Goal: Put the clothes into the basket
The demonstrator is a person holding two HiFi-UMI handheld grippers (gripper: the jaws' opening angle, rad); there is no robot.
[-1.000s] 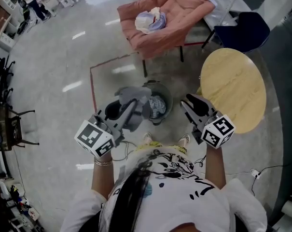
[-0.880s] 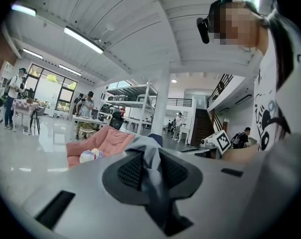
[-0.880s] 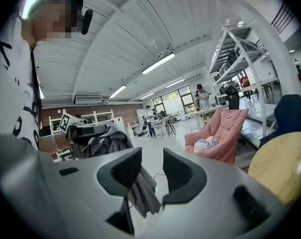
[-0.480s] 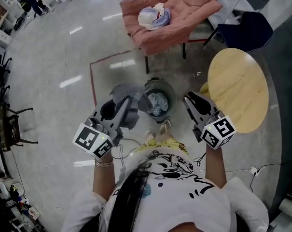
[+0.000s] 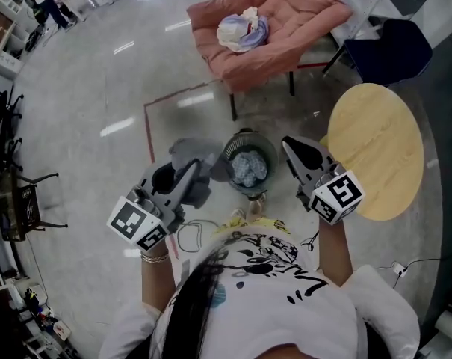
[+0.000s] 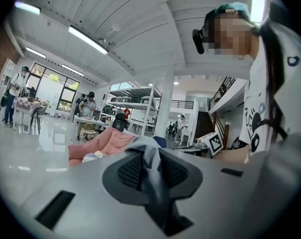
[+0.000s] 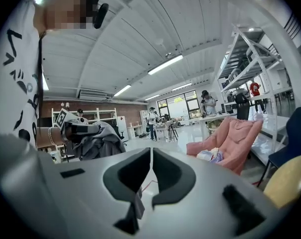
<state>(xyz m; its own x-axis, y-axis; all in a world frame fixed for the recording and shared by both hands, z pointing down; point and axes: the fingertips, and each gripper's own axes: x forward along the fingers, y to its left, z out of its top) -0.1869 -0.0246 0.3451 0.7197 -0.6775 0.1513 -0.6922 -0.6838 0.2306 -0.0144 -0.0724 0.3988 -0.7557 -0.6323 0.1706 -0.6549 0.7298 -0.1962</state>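
Note:
In the head view my left gripper (image 5: 193, 167) is shut on a grey garment (image 5: 188, 152) that hangs just left of the dark round basket (image 5: 270, 152) on the floor. A light blue cloth (image 5: 248, 167) lies inside the basket. The left gripper view shows the grey fabric (image 6: 155, 179) pinched between the ribbed pads (image 6: 130, 171). My right gripper (image 5: 288, 143) is to the right of the basket, level with the left one, its jaws closed together with nothing in them (image 7: 150, 156). The right gripper view shows the garment (image 7: 98, 144) draped over the left gripper.
A pink chair (image 5: 285, 21) with a pile of pale clothes (image 5: 243, 30) stands beyond the basket. A round wooden table (image 5: 379, 152) is on the right, with a dark blue chair (image 5: 390, 51) behind it. A red tape line (image 5: 152, 137) marks the floor. People stand far off.
Both grippers have moved level towards the chair, the left one still holding the grey garment. The basket now lies between them, and the garment sits farther off its left rim.

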